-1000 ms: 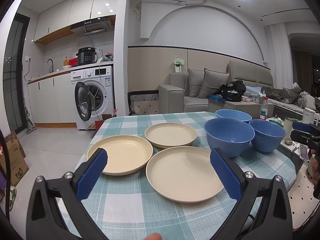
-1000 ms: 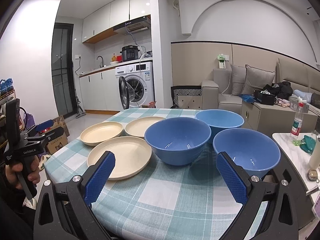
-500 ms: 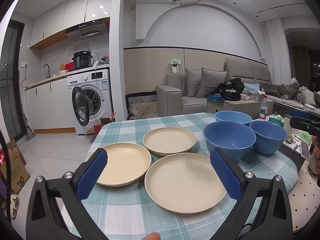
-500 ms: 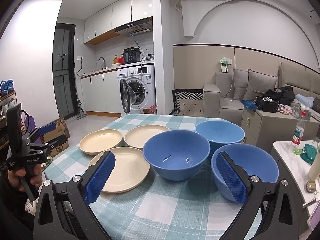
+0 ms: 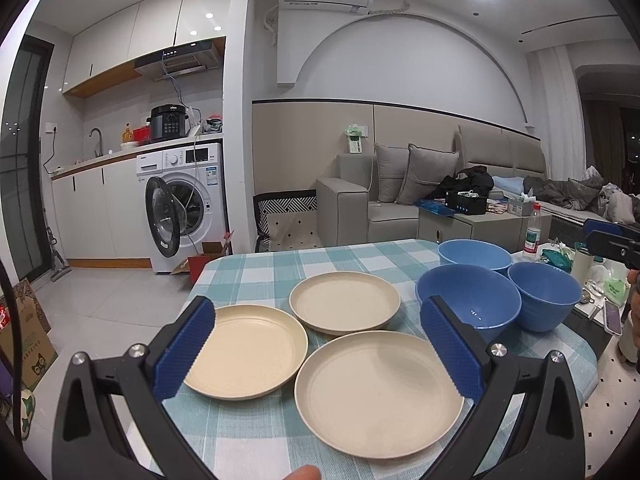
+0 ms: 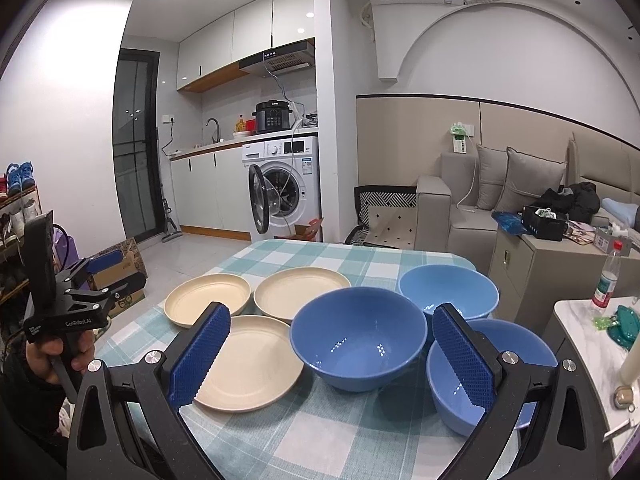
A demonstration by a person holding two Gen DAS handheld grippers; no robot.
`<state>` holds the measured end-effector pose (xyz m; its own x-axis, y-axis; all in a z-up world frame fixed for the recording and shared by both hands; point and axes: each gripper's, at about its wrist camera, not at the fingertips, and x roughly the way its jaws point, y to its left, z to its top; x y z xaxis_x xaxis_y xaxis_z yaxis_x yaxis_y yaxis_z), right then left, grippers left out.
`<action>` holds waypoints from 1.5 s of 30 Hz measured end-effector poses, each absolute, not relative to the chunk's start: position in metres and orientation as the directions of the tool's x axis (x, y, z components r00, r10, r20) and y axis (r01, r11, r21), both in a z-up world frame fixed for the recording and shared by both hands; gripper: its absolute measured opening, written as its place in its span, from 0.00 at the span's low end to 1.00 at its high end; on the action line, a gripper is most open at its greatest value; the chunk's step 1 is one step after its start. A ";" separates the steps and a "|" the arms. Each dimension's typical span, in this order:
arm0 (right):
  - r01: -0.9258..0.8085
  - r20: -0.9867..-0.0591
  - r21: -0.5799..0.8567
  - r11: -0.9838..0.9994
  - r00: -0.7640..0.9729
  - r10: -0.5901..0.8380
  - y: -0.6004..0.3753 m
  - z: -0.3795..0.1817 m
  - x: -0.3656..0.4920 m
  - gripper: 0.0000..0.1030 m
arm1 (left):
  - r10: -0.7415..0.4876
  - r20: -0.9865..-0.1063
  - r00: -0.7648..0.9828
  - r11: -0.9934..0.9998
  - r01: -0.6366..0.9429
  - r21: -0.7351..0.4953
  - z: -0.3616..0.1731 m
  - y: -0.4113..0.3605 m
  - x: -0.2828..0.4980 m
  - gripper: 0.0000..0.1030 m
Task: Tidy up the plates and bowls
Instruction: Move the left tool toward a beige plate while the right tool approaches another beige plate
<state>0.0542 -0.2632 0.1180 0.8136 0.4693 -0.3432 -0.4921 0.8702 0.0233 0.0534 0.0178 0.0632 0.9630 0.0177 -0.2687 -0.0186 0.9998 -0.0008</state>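
Three cream plates lie on the checked table [image 5: 256, 268]: a near plate [image 5: 378, 392], a left plate [image 5: 248, 350] and a far plate [image 5: 344, 302]. Three blue bowls stand to their right: a middle bowl [image 5: 470, 306], a right bowl [image 5: 546, 294] and a far bowl [image 5: 474, 252]. My left gripper [image 5: 320, 344] is open and empty, above the near edge over the plates. My right gripper [image 6: 334, 354] is open and empty, in front of the middle bowl [image 6: 358, 334], with the near bowl [image 6: 508, 354] behind its right finger. The plates [image 6: 250, 360] lie to its left.
A washing machine [image 5: 182, 204] with its door open stands beyond the table on the left. A grey sofa [image 5: 400, 196] is behind the table. A side table [image 6: 592, 328] with a bottle and small items stands to the right. A cardboard box [image 6: 120, 268] sits on the floor left.
Both grippers have drawn back and risen slightly, so plates and bowls sit lower and smaller in view. Both stay open and empty. Nothing on the table has moved.
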 end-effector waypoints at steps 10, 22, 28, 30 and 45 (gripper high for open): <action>-0.495 -0.350 0.039 0.868 0.807 0.475 -0.262 0.134 0.078 1.00 | 0.020 -0.290 0.957 1.000 -0.015 0.018 0.068 0.011 0.075 1.00; -0.505 -0.381 0.035 0.862 0.791 0.478 -0.254 0.139 0.106 1.00 | 0.014 -0.308 0.951 1.000 -0.010 0.016 0.079 0.013 0.102 1.00; -0.517 -0.395 0.030 0.855 0.780 0.485 -0.244 0.143 0.118 1.00 | 0.020 -0.322 0.947 1.000 -0.019 0.007 0.085 0.019 0.119 1.00; -0.522 -0.399 0.030 0.853 0.776 0.489 -0.241 0.144 0.122 1.00 | 0.019 -0.328 0.945 1.000 -0.019 0.005 0.085 0.020 0.123 1.00; -0.572 -0.442 0.020 0.820 0.731 0.520 -0.208 0.148 0.157 1.00 | 0.036 -0.371 0.928 0.999 -0.030 0.022 0.089 0.025 0.149 1.00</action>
<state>0.1566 -0.2084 0.1477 0.7307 0.5205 -0.4419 -0.5722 0.8199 0.0196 0.1493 0.0250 0.0888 0.9281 0.0361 -0.3705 -0.0301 0.9993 0.0219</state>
